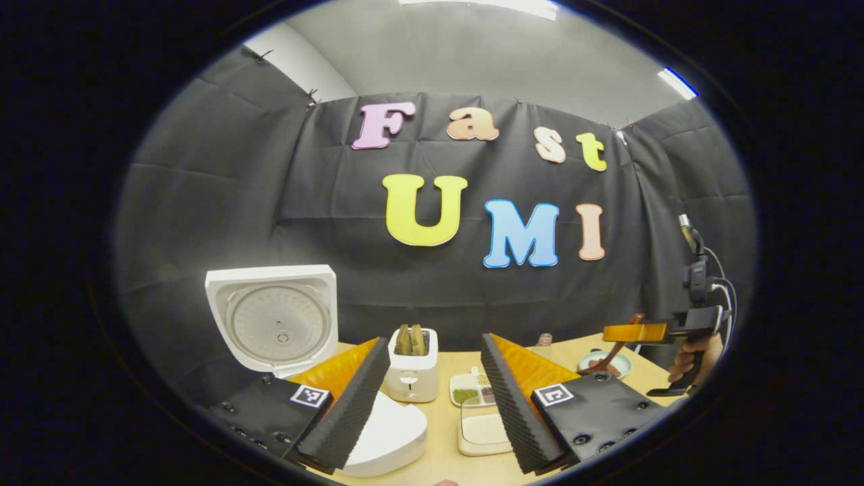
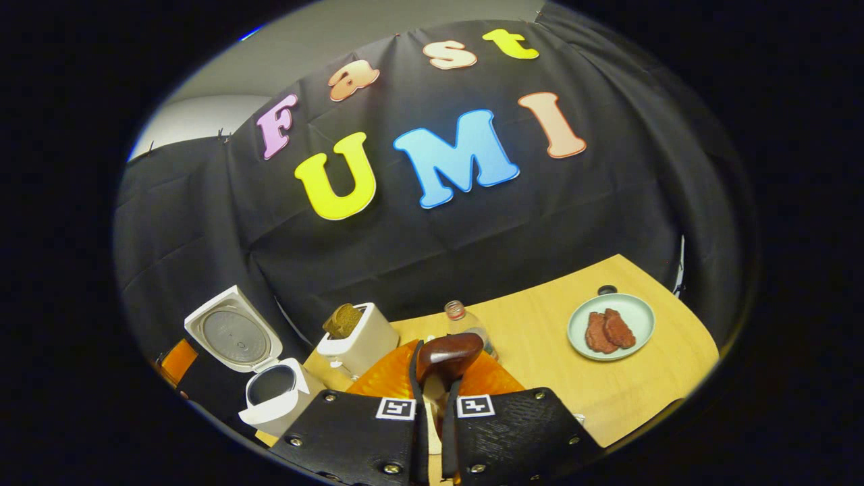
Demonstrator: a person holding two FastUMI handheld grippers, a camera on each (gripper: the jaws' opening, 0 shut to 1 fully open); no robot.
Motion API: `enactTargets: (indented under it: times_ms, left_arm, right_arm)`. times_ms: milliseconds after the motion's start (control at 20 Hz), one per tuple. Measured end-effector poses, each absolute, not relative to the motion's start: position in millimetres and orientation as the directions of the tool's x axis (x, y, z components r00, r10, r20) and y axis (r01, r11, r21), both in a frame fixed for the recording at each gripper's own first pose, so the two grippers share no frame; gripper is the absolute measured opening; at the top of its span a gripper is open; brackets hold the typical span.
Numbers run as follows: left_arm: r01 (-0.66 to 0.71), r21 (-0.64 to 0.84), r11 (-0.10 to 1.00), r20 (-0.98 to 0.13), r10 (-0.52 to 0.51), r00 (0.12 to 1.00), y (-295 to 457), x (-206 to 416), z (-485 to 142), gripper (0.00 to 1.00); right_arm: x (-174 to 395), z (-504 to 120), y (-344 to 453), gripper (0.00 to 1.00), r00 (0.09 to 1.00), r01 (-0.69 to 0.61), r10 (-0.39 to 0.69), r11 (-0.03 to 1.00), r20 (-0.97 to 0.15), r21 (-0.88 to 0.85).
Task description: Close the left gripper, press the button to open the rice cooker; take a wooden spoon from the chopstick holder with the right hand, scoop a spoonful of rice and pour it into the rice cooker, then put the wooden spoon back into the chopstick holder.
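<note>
While right gripper (image 2: 432,398) grips one wooden spoon (image 2: 447,356), one rice cooker (image 2: 270,391) open.

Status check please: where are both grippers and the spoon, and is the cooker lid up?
Left gripper open, holding nothing. Right gripper shut on wooden spoon, lifted above table. Rice cooker lid up, pot open. Toaster stands between spoon and cooker.

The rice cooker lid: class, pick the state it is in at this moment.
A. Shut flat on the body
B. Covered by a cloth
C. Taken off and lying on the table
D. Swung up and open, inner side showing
D: the rice cooker lid stands raised behind the pot, its round inner plate facing out, and the open pot mouth shows below it in the right gripper view.
</note>
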State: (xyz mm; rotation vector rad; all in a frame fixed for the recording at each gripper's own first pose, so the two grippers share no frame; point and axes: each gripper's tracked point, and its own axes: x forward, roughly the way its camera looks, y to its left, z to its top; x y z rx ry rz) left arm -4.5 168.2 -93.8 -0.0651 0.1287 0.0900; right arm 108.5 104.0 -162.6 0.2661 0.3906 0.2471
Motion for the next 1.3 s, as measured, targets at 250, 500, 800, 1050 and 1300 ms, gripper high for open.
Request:
enactTargets:
  times_ms: [250, 500, 800, 1050, 1300]
  left_arm:
    - [-0.082, -0.032, 0.996, -0.135, 0.077, 0.988, 186, -11, -102, 0.95]
    - [-0.070, -0.051, 0.996, -0.168, 0.060, 0.984, 194, -18, -118, 0.95]
    - [-0.104, -0.058, 0.993, -0.211, 0.090, 0.973, 210, -30, -138, 0.95]
    - [-0.129, -0.052, 0.990, -0.222, 0.115, 0.968, 220, -38, -143, 0.95]
    - [-0.144, -0.050, 0.988, -0.217, 0.130, 0.968, 224, -40, -137, 0.95]
  right_arm:
    - [122, -214, 157, 0.08, 0.860, -0.229, 0.334, 0.929, -0.387, 0.291]
    - [129, -270, 192, 0.08, 0.822, -0.240, 0.327, 0.941, -0.466, 0.237]
    - [126, -310, 221, 0.08, 0.795, -0.272, 0.343, 0.939, -0.500, 0.212]
    - [108, -312, 243, 0.08, 0.757, -0.287, 0.421, 0.902, -0.501, 0.324]
    - [110, -309, 223, 0.08, 0.747, -0.136, 0.455, 0.818, -0.485, 0.559]
